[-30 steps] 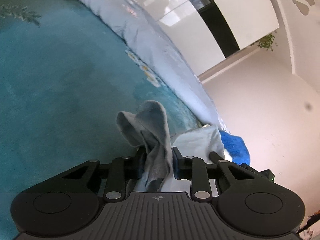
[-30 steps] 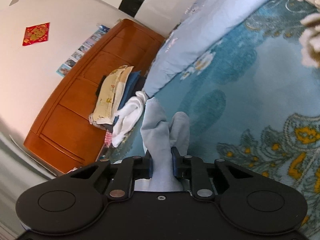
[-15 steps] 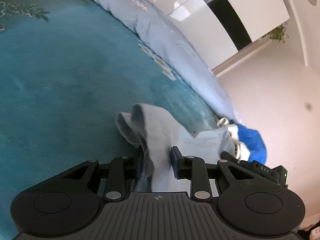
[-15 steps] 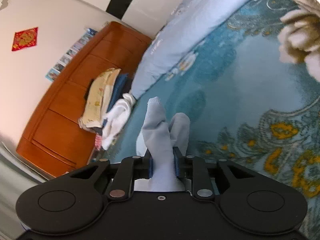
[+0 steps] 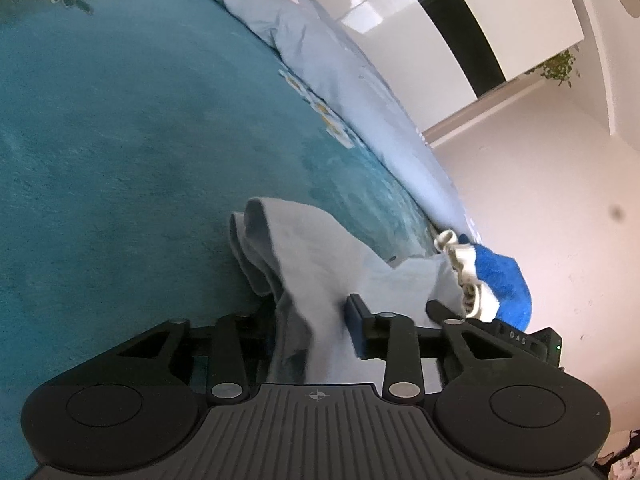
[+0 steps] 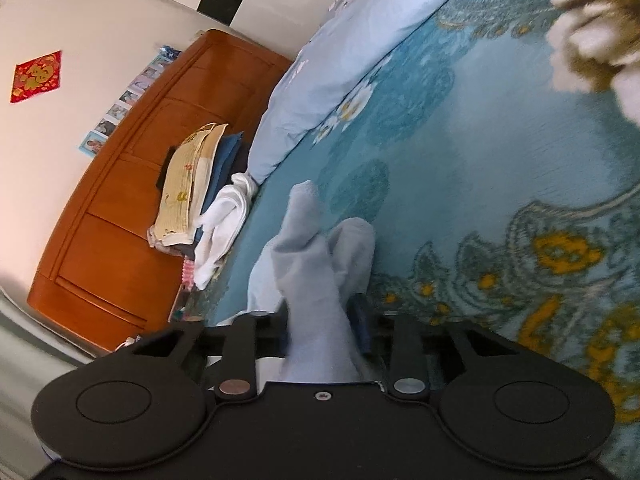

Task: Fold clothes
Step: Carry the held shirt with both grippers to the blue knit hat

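Left wrist: left gripper (image 5: 314, 332) jaws clenched on grey garment (image 5: 304, 248); right gripper (image 6: 322, 330) likewise.

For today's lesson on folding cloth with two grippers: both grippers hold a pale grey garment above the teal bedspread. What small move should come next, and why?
Probably lower both grippers together to lay the garment flat on the bedspread. The left gripper and right gripper each pinch a bunched, hanging edge, so no neat fold can be made before it is spread out.

Two grippers (image 5: 316, 332) (image 6: 324, 330), one grey garment (image 5: 320, 248), one teal bedspread (image 5: 120, 140), one duvet (image 5: 340, 64)
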A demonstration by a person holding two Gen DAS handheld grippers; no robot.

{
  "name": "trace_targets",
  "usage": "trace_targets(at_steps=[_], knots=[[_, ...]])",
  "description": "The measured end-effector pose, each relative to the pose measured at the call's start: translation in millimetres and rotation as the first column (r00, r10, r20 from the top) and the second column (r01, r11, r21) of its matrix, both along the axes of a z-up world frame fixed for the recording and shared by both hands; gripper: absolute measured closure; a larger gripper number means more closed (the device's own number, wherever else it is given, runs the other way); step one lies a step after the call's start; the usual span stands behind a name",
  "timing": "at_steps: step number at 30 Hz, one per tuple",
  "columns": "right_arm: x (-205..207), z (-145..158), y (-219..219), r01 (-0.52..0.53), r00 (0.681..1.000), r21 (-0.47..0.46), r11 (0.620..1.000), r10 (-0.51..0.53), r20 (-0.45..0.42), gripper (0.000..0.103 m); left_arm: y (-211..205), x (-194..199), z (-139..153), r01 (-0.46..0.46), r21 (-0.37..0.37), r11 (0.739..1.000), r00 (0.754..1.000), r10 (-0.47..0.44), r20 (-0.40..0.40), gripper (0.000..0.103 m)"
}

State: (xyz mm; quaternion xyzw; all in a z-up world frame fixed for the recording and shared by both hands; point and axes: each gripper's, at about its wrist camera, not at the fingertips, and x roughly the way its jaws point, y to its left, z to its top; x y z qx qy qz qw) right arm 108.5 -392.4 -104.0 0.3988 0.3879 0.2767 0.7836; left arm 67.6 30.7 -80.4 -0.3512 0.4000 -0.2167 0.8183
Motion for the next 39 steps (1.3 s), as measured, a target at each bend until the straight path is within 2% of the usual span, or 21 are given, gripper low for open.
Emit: trace_targets(at_steps=[5, 14, 20, 28, 39], knots=[[-3, 2, -1, 0.004, 1.0, 0.026, 1.0, -0.004, 0.009, 0.084, 4, -1, 0, -0.002, -0.043, 0.999, 1.0, 0.002, 0.004, 0.082], [-14, 23, -3, 0.006, 0.999, 0.053, 0.999, -0.008, 0.05, 0.084, -7, -7, 31, 0.042, -0.009, 0.999, 0.996, -0.041, 0.083, 0.084], [-29, 47, -23, 0.042, 0.994, 0.067, 0.997, -0.048, 0.101, 0.084, -27, -7, 54, 0.092, 0.009, 0.996, 0.987, -0.092, 0.133, 0.085], [-56, 88, -65, 0.106, 0.978, 0.054, 0.993, -0.114, 0.175, 0.084, -73, -1, 77, 0.179, 0.008, 0.984, 0.966, -0.177, 0.188, 0.085], [-95, 122, -139, 0.232, 0.946, 0.036, 0.972, -0.234, 0.226, 0.084, -158, 13, 100, 0.315, 0.003, 0.949, 0.92, -0.306, 0.245, 0.085]])
